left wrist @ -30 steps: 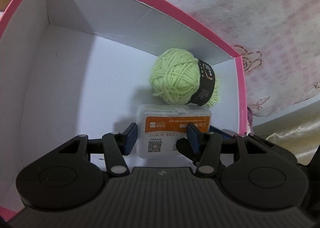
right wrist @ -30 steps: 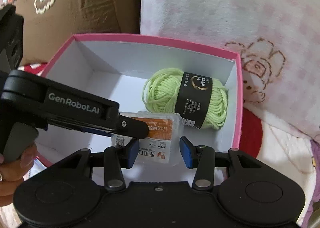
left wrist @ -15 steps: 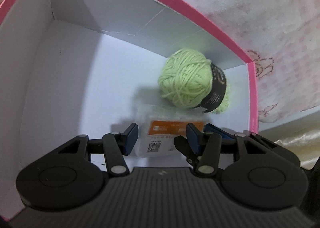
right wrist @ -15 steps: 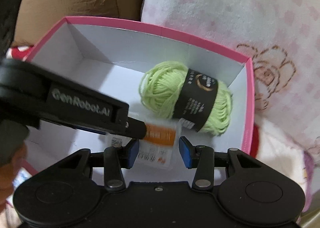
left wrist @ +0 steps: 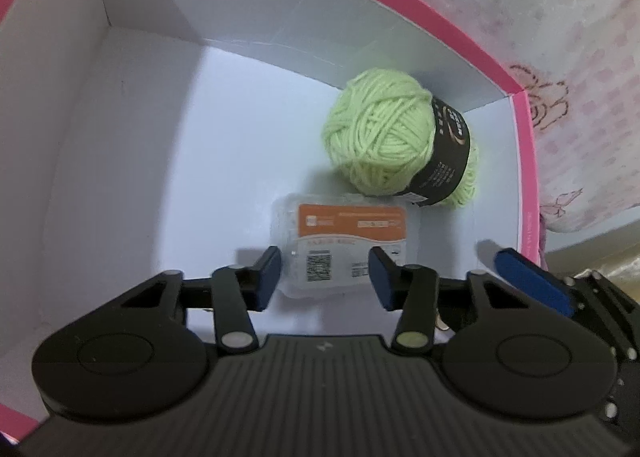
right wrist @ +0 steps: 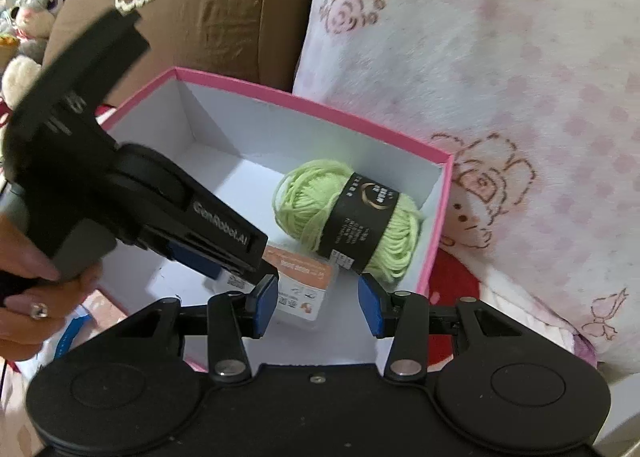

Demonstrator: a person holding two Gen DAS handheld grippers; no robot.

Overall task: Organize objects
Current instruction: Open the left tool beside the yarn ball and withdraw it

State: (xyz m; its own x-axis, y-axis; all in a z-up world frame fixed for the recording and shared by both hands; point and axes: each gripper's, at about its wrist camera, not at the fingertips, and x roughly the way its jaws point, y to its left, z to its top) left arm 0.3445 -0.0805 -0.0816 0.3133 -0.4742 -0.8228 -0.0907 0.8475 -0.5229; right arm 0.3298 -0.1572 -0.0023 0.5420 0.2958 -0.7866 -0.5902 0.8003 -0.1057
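"GenRobot.AI" in pale letters along the side of the left tool (right wrist: 224,253). QR code printed on the clear packet (left wrist: 340,249), under its orange label; its small print too blurred to read. Gold emblem on the yarn's black band (right wrist: 360,217), lettering illegible.

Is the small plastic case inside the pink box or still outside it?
Inside: the plastic case lies flat on the pink box floor, beside the green yarn.

Yarn ball (left wrist: 384,137) lies in box (left wrist: 120,161)'s far right corner; packet (left wrist: 344,245) just before it.
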